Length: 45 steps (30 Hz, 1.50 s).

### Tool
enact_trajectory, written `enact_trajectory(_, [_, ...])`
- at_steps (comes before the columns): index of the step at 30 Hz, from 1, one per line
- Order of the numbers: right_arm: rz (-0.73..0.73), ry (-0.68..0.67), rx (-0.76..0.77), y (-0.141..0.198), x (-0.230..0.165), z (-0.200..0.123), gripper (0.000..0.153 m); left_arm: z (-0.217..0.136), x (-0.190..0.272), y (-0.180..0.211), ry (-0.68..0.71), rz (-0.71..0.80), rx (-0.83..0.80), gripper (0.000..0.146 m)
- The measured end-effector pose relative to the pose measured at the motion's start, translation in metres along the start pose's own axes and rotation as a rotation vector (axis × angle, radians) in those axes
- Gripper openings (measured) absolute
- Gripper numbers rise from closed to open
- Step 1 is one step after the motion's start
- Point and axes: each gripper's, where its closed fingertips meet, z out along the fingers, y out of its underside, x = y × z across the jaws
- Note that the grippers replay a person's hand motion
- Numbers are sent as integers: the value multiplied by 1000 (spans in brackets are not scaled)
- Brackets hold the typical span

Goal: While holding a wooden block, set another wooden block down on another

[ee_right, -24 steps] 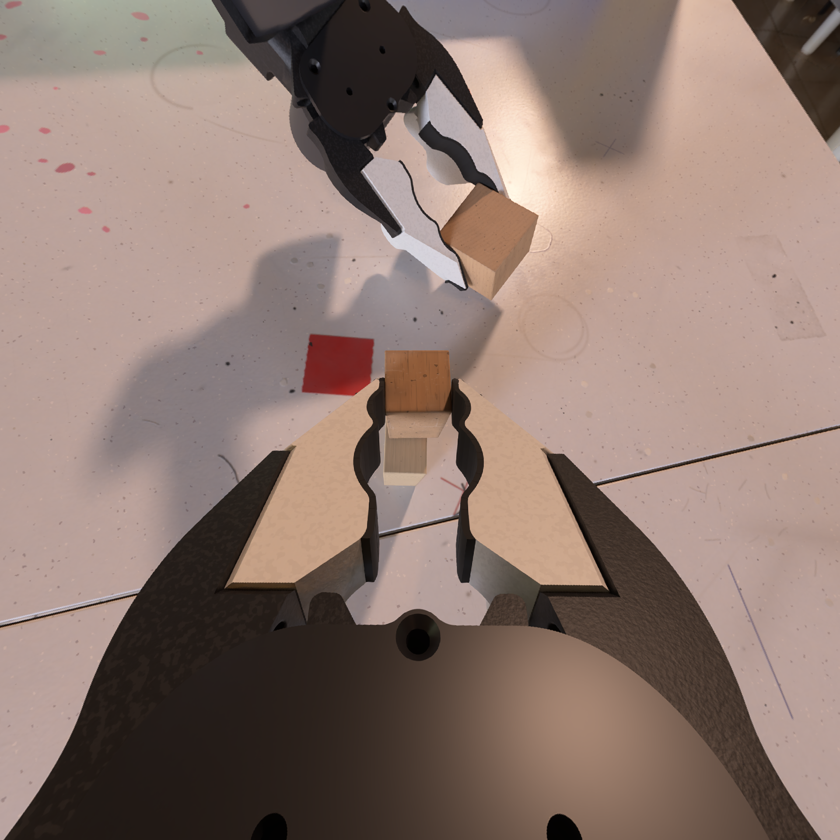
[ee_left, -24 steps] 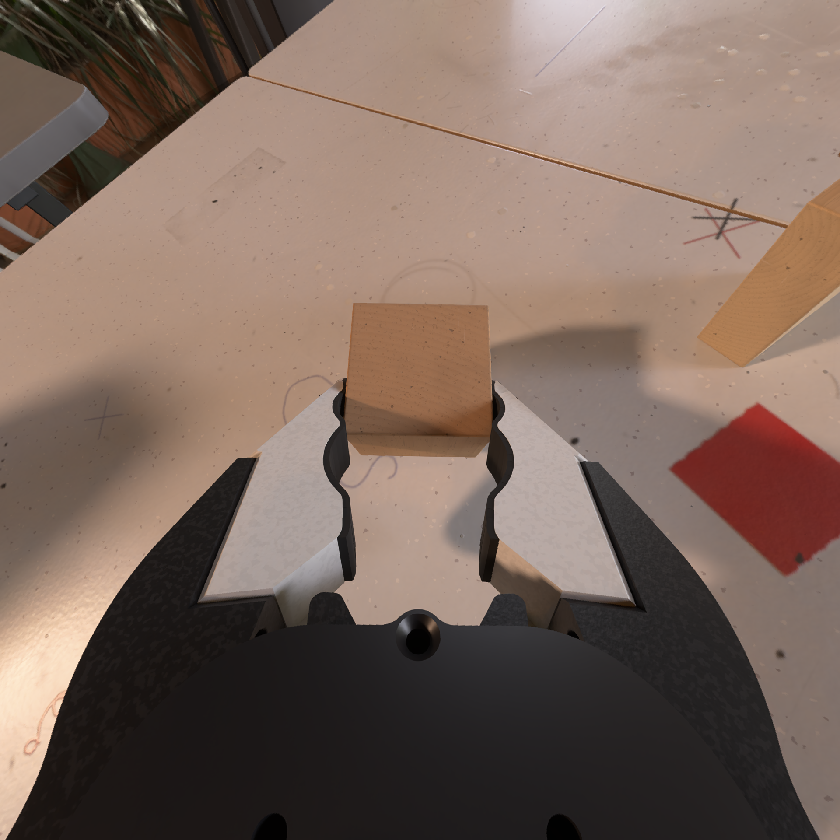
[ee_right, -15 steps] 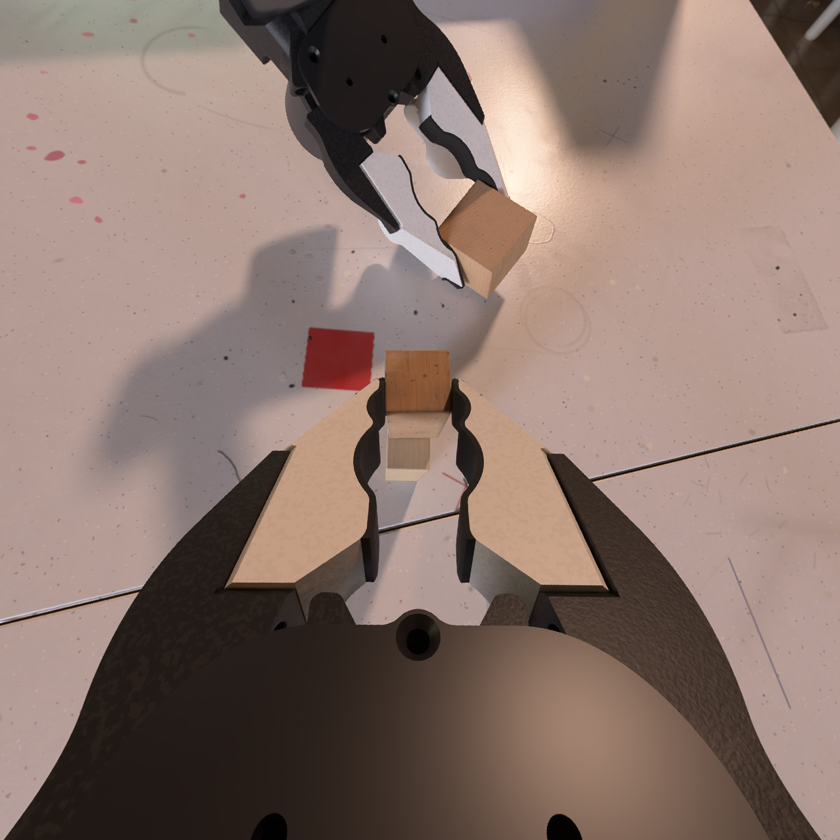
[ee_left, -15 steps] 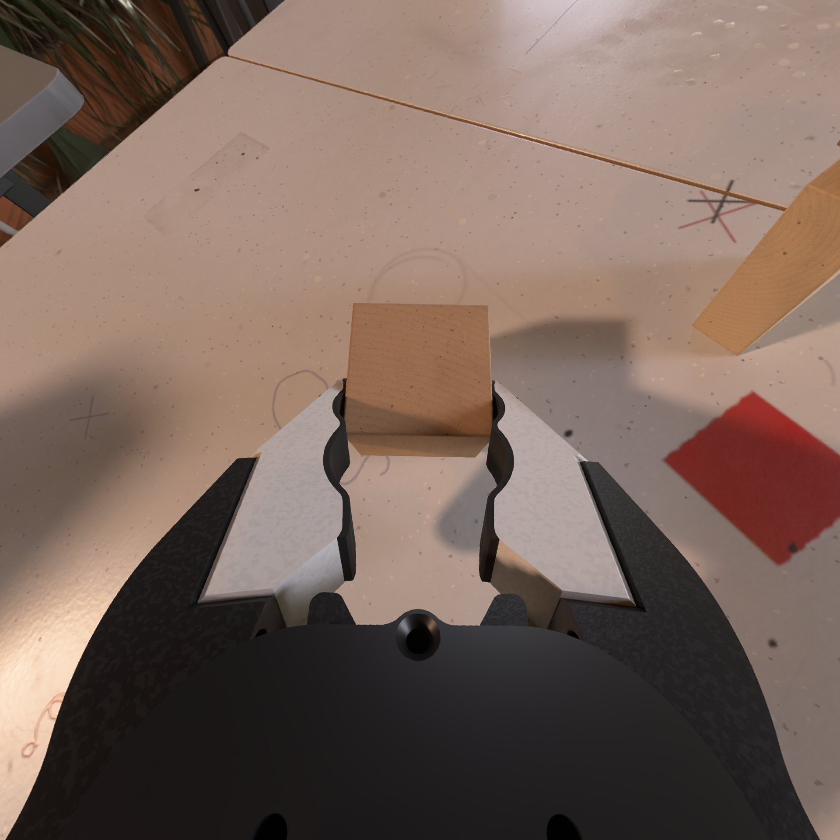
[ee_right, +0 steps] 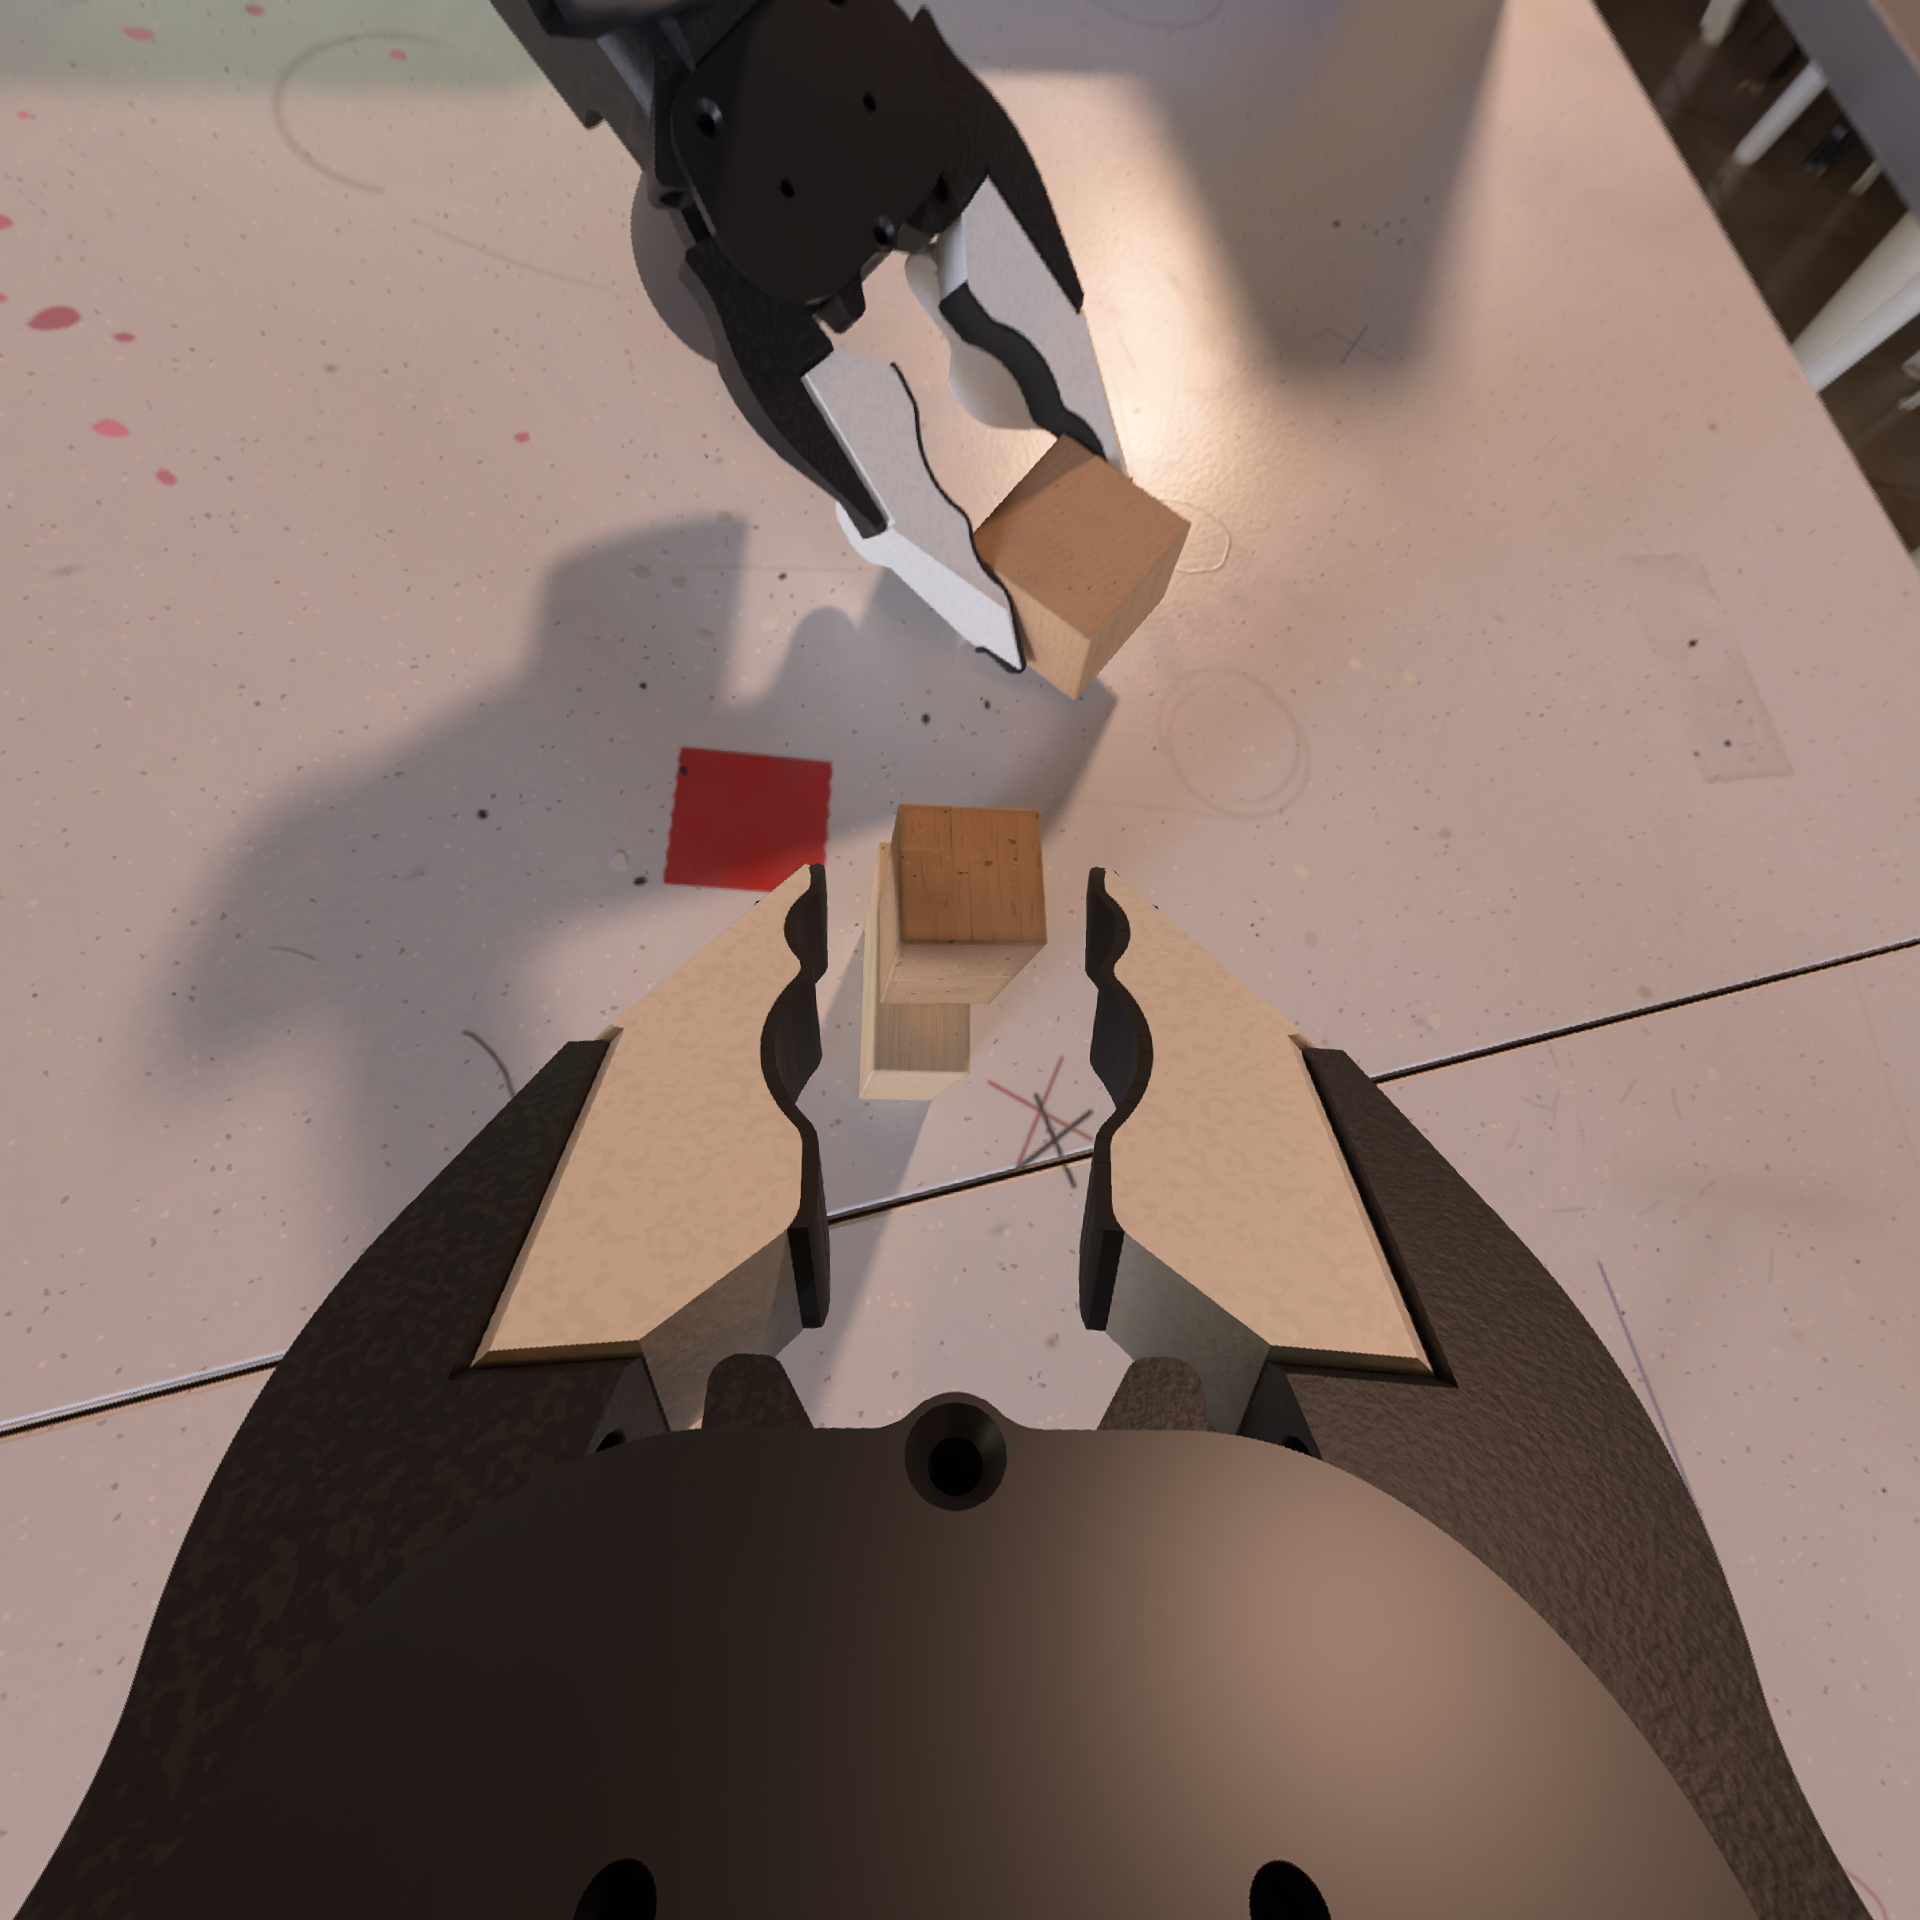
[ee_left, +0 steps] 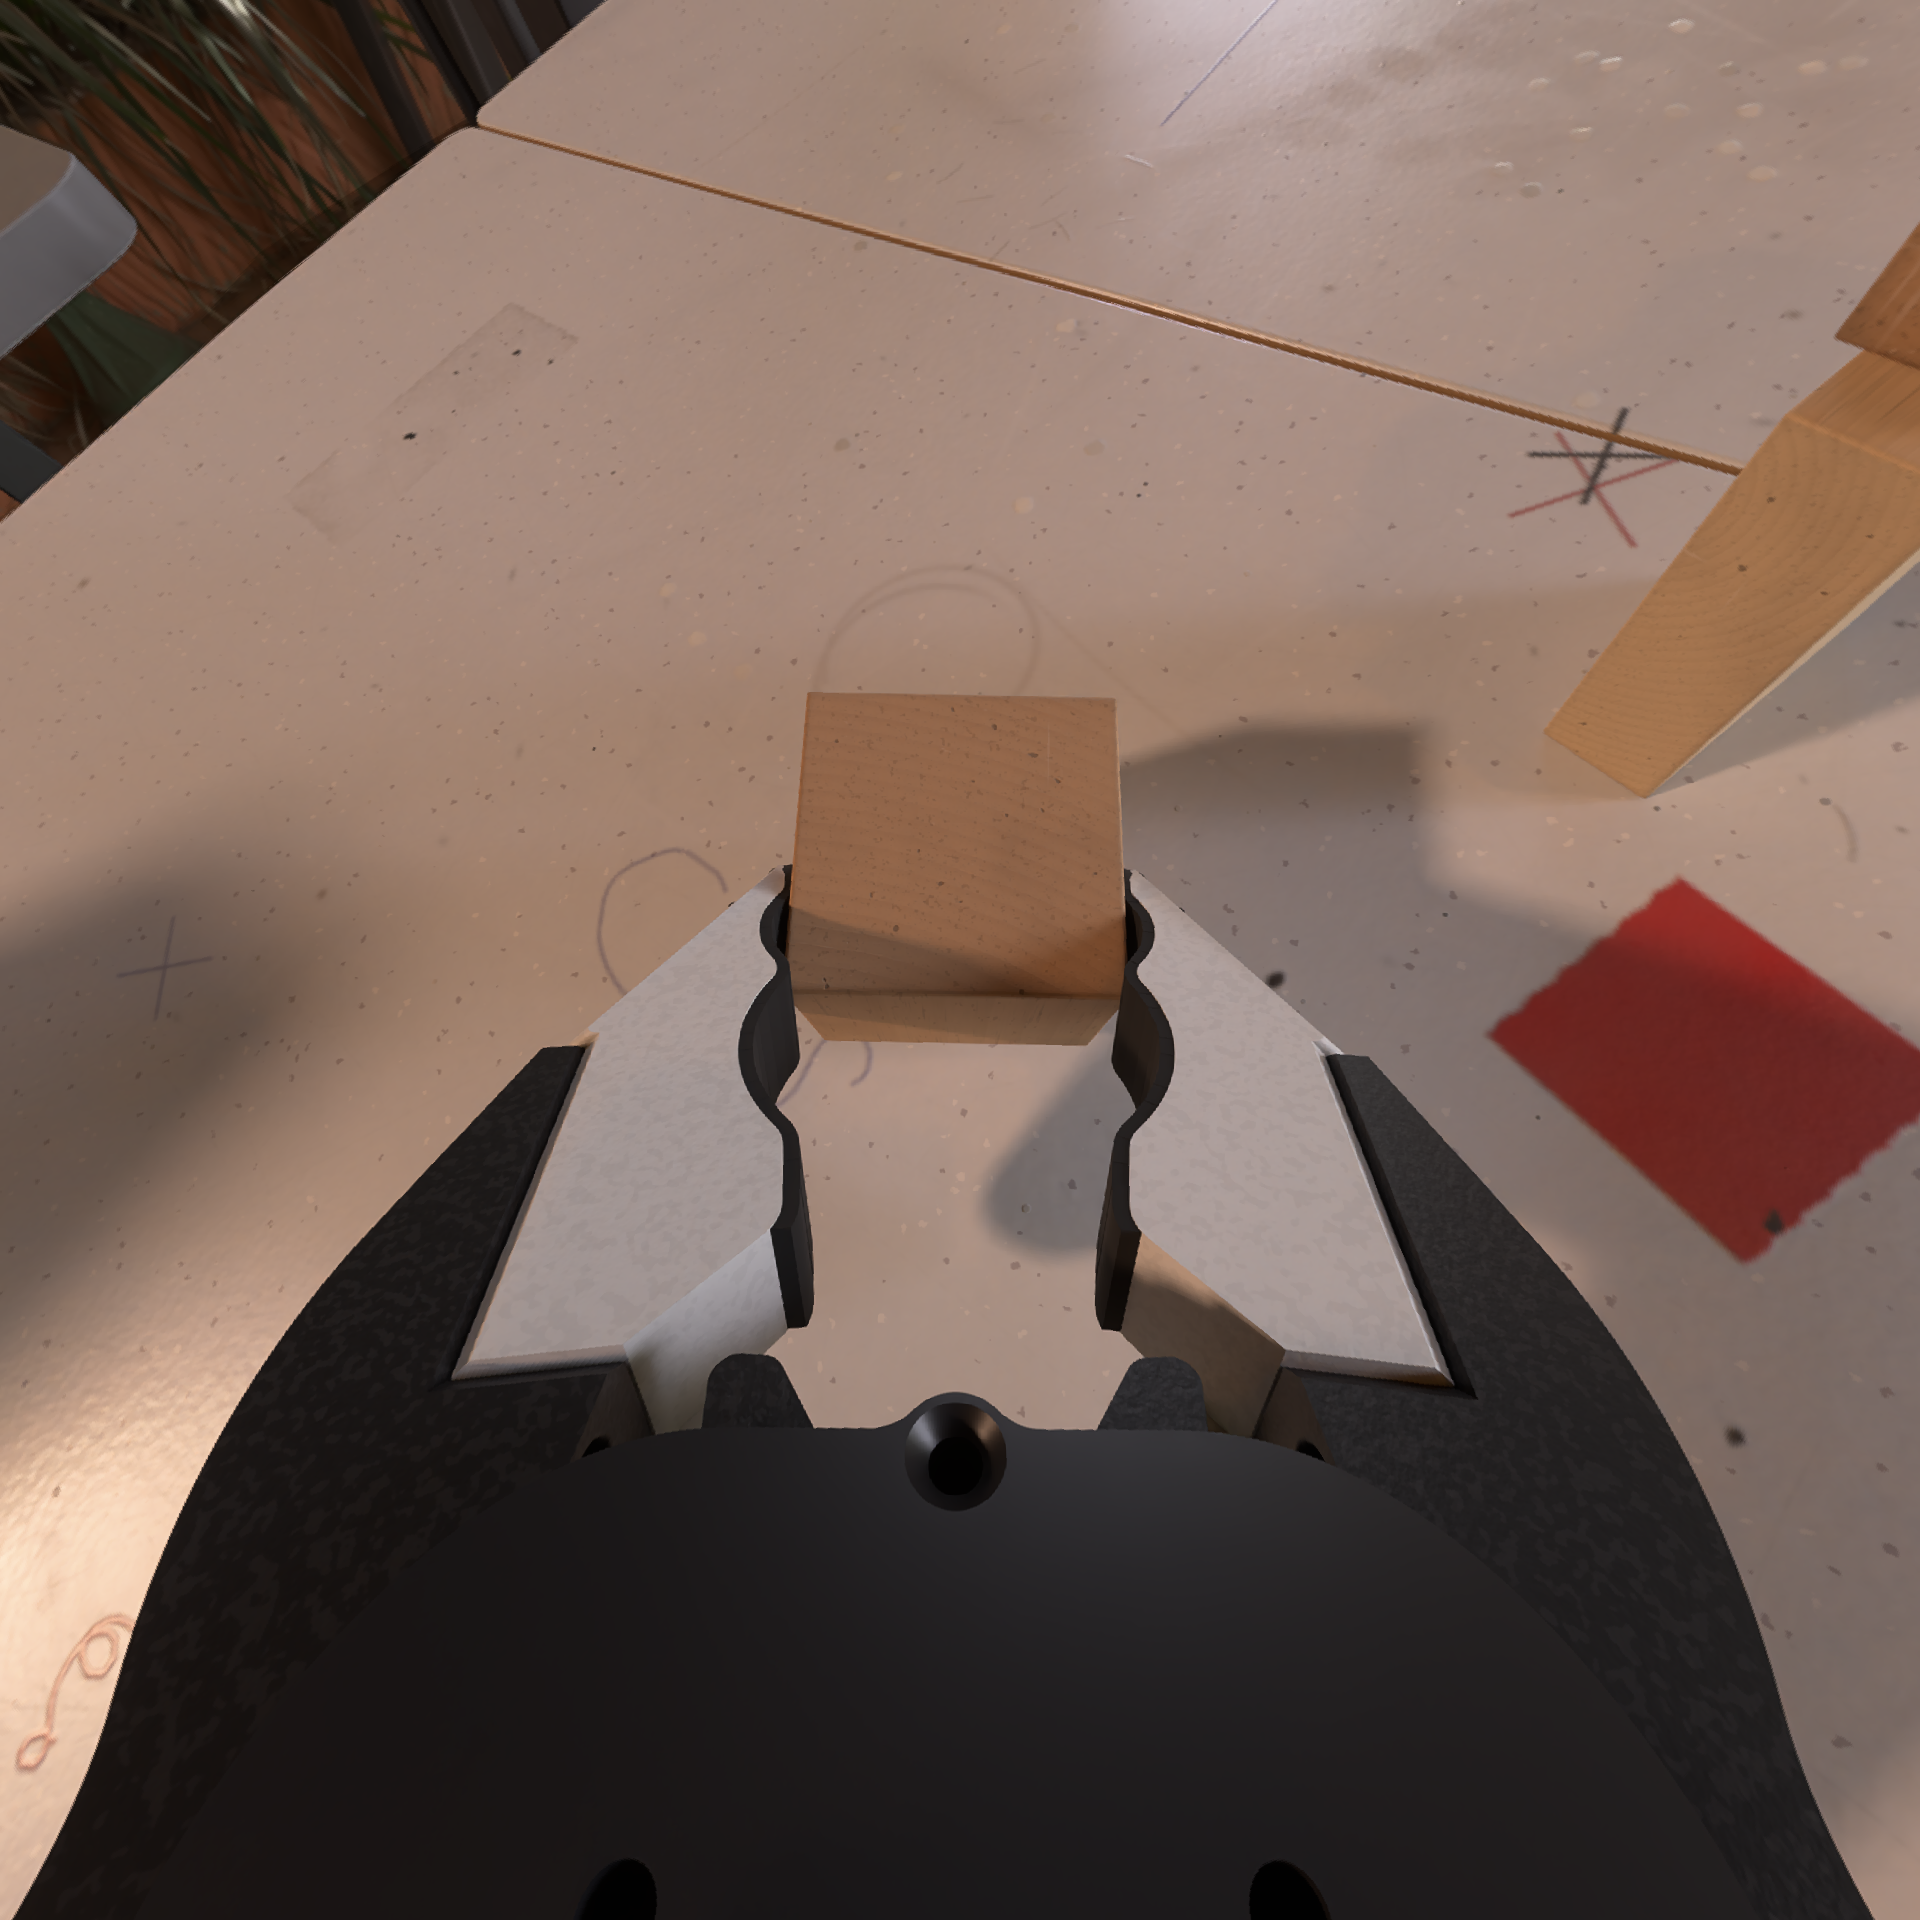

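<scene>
Since 0.5 s ago the right hand-held gripper point(ee_right: 956, 904) has been opened wide; the dark wooden block point(ee_right: 968, 875) is released and seen resting on the pale wooden block point(ee_right: 914, 1023) below, fingers clear on both sides. Worktop point(ee_right: 1455, 831) noted pale, speckled, seamed. Left hand-held gripper point(ee_left: 954, 935) is closed on a light wooden block point(ee_left: 954, 852), held aloft, well apart from the stack, judged so as to keep it out of the placing. Red square point(ee_right: 750, 821) lies flat just beside the stack; placing judged done
</scene>
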Motion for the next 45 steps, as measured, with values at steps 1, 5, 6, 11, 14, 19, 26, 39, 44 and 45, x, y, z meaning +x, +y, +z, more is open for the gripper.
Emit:
enact_trajectory(1, [-2,4,11,-1,1,-2,51,0,1,0,5,0,3,60])
enact_trajectory(5, [-15,31,61,-8,7,-10,51,-2,6,0,48,3,5,60])
enact_trajectory(6, [-19,38,78,-10,9,-13,51,-3,8,0,59,6,7,60])
enact_trajectory(11, [-33,107,173,-20,28,-27,51,-4,15,0,101,21,12,60])
enact_trajectory(14, [-35,175,223,-21,49,-34,51,-5,18,0,118,33,17,60])
enact_trajectory(19, [25,221,278,-4,90,-34,51,-7,29,-1,173,64,28,60])
enact_trajectory(26, [148,89,269,41,122,-9,49,-8,54,-12,304,115,80,60])
enact_trajectory(39, [109,84,61,95,124,39,49,8,84,-20,361,244,50,60])
enact_trajectory(44, [81,79,21,103,120,46,49,16,83,-19,315,266,2,60])
enact_trajectory(45, [77,79,13,104,119,47,49,17,80,-19,300,255,-3,60])
